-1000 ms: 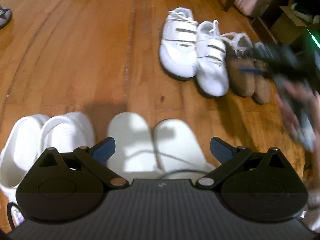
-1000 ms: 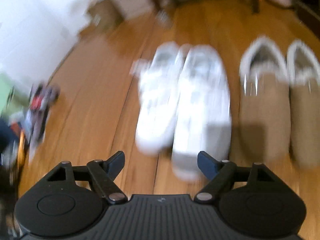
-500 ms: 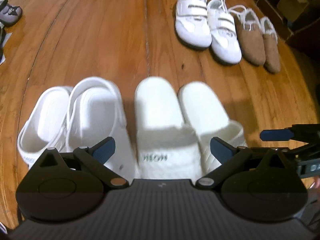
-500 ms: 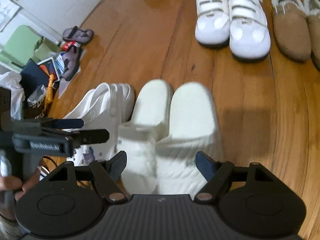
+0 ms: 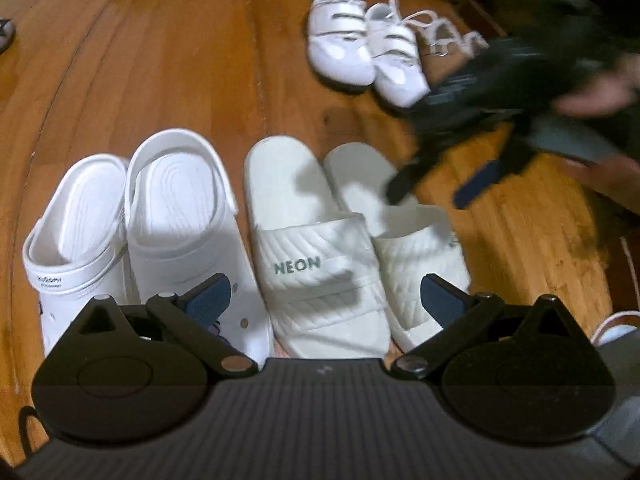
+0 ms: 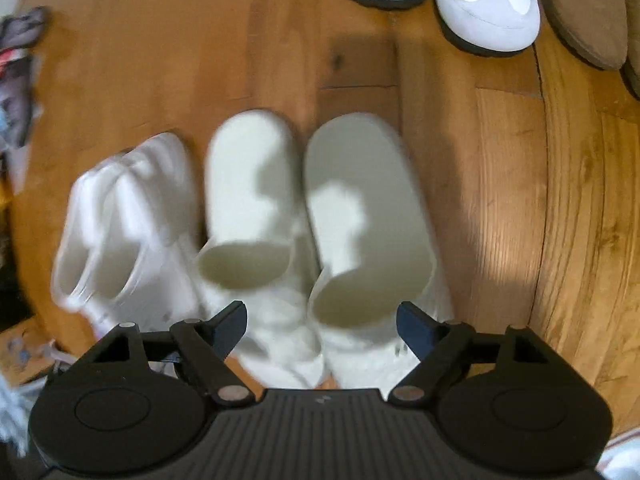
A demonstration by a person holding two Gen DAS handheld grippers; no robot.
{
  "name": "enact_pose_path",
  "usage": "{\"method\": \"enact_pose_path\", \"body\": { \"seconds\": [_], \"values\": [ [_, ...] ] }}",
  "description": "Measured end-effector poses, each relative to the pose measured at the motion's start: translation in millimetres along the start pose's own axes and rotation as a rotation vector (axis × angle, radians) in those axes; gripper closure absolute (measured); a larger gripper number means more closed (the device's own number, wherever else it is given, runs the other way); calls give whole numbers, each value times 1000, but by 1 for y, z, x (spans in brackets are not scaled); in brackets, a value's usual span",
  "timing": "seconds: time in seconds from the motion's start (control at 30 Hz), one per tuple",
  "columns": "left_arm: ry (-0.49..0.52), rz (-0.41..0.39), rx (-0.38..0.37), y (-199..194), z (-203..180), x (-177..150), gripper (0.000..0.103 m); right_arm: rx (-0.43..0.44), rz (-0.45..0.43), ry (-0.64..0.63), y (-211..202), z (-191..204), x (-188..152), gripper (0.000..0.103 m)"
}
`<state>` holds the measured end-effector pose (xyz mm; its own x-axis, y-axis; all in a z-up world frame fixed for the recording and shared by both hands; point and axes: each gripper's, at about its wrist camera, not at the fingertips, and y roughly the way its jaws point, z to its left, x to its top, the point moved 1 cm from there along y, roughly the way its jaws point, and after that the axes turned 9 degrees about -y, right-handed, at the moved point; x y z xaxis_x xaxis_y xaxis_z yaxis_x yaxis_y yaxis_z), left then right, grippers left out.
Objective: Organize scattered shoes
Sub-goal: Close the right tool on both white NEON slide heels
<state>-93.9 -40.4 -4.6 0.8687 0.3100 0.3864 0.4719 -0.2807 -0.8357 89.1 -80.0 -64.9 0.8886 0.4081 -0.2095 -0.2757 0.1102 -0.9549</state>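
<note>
Two cream slides, one marked NEON (image 5: pixel 304 232) and its mate (image 5: pixel 400 240), lie side by side on the wooden floor next to a pair of white clogs (image 5: pixel 176 208). My left gripper (image 5: pixel 322 292) hangs open above the toe ends of the NEON slide and a clog. My right gripper (image 6: pixel 322 320) points steeply down over both slides (image 6: pixel 252 200), its jaws opening and pressing on nothing. In the left wrist view it shows as a dark blur (image 5: pixel 438 190) above the right slide. White sneakers (image 5: pixel 340 48) and brown fur-lined slippers (image 5: pixel 440 52) stand paired farther back.
A person's hand (image 5: pixel 592 96) holds the right gripper. Loose clutter (image 6: pixel 16 80) lies at the floor's left side. A dark shoe (image 5: pixel 6 34) shows at the far left edge. Dark furniture stands at the back right. A white cable (image 5: pixel 616 320) runs at the right.
The right gripper swung from over the sneakers to above the cream slides and tipped downward. The left gripper drew nearer to the clogs and slides. No shoe moved.
</note>
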Motion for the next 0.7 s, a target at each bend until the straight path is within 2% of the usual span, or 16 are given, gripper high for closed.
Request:
{"method": "enact_pose_path", "body": {
  "seconds": [0.13,0.27,0.37,0.5,0.6,0.63,0.67,0.7],
  "values": [
    [14,-2,-18,3,6,-7,0,-36,65,22,24,6,17,20],
    [24,23,-14,14,11,-12,0,-140,165,-40,45,22,26,20],
    [24,38,-21,19,15,-14,0,-214,232,-71,52,28,25,19],
    [39,32,-29,19,16,-13,0,-270,316,-80,58,29,17,20],
    [20,36,-50,23,21,-9,0,-316,356,-120,70,33,10,32],
    [11,42,-43,26,25,-9,0,-311,357,-123,72,33,9,50],
    [10,44,-33,28,27,-9,0,-298,357,-129,70,35,8,60],
    [9,46,-22,30,29,-10,0,-288,355,-143,66,39,6,79]
  ]
}}
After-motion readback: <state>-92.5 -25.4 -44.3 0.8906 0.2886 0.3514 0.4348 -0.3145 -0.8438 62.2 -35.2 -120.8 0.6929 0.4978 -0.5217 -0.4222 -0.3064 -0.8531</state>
